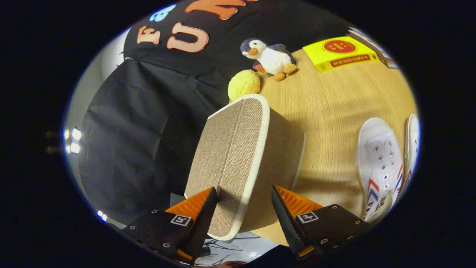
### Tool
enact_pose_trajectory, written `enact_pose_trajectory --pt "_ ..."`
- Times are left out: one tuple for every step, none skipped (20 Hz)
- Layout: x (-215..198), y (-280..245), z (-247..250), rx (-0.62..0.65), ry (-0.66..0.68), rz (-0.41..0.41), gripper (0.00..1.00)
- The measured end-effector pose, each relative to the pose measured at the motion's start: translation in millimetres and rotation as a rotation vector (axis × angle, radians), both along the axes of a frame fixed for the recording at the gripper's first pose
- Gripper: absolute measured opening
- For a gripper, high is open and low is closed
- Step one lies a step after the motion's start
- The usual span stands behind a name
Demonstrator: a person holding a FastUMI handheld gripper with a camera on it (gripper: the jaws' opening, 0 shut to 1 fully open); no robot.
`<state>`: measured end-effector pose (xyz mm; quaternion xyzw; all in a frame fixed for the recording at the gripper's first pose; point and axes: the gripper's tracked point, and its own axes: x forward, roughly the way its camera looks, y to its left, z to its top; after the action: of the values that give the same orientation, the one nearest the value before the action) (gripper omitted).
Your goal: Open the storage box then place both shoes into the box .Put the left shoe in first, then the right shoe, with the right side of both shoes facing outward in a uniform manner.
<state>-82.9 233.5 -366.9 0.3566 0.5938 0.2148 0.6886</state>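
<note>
- Table (334, 108) carries everything; the storage box (238, 156) sits at its left edge, tilted, lid rim between the gripper's (243, 208) spread fingers, neither visibly pressing.
- Shoes (379, 163) wait to the right, near side.
- Risk, as I judge it: a loose bite could slip, tipping the box off the table edge.

Bright, sharp centre — small lamps (72, 139) glare at nine o'clock, box (238, 163) shadows the table (334, 111) toward three, edges bend.
</note>
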Motion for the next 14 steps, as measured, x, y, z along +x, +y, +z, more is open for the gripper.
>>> enact_pose_trajectory --pt "1 3 1 0.028 0.024 -0.023 0.87" --pt "3 6 6 0.052 0.029 -0.037 0.81" --pt "6 7 10 0.061 0.019 -0.041 0.76" --pt "7 6 13 0.056 0.017 -0.042 0.61" --pt "8 4 15 0.041 0.018 -0.040 0.52" --pt "9 1 15 0.031 0.011 -0.042 0.41" --pt "13 -1 17 0.030 0.004 -0.057 0.36" --pt "14 -3 18 0.029 0.005 -0.069 0.26" --pt "14 -5 17 0.024 0.014 -0.080 0.22" --pt "13 -3 19 0.029 0.027 -0.088 0.14" --pt "16 -3 20 0.030 0.033 -0.100 0.12" --pt "18 -3 21 0.030 0.032 -0.114 0.08" --pt "20 -2 22 0.026 0.037 -0.132 0.07" --pt "20 -2 20 0.009 0.062 -0.154 0.06"
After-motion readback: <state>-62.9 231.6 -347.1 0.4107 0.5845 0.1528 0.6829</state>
